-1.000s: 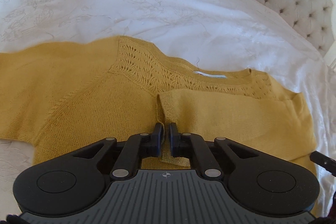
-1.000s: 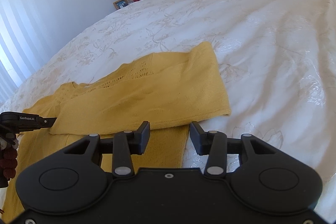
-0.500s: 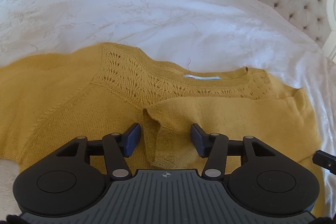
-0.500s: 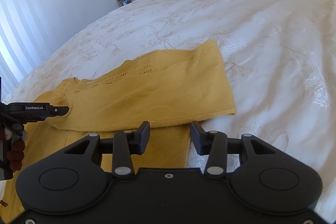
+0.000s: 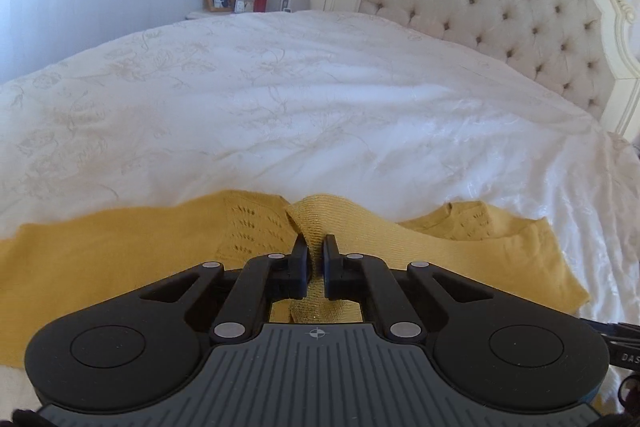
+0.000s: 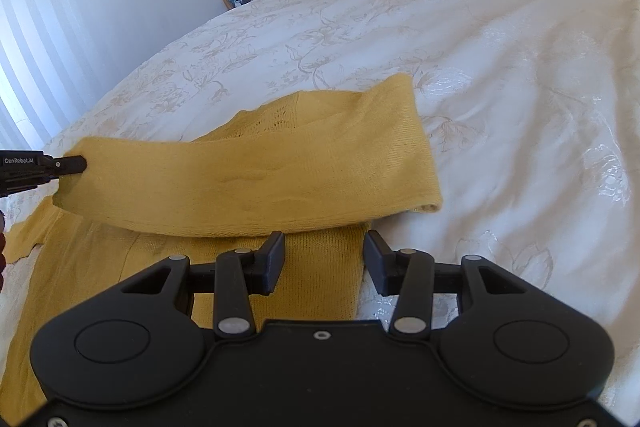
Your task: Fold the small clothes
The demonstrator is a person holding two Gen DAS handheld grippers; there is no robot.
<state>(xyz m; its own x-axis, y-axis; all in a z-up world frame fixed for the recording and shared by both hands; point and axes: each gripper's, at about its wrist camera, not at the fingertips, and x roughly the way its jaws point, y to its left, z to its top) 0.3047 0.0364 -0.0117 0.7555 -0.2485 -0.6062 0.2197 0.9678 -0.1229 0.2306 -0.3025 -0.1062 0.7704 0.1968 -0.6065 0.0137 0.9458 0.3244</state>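
While the fold is only half done, here's how things sit, going left to right:

Left gripper point(image 5: 316, 247): jaws pinched nearly together on the cuff end of the sleeve point(image 6: 248, 183), which is held lifted above the sweater body.

Sweater point(image 5: 120, 259): mustard yellow knit, spread flat on the bed point(image 5: 320, 107) close to its near edge, with the other sleeve stretched out to the left side.

Right gripper point(image 6: 324, 259): jaws wide apart, nothing in them, hovering over the sweater's right-hand edge.

Risk 1: the grip looks like it's on a small bunch of cuff, so a quick swing could probably pull it free and drop the sleeve crooked.

Risk 2: nothing pins the body down, so dragging the sleeve across might shift or wrinkle the whole thing.

Risk 3: the lacy openwork yoke point(image 5: 248, 231) could snag on a fingertip.

Materials: soft, floppy fine knit with a ribbed cuff; the bedspread is smooth, slightly shiny white with faint floral embroidery and looks slippery; behind it, a tufted, buttoned headboard point(image 5: 500, 7).
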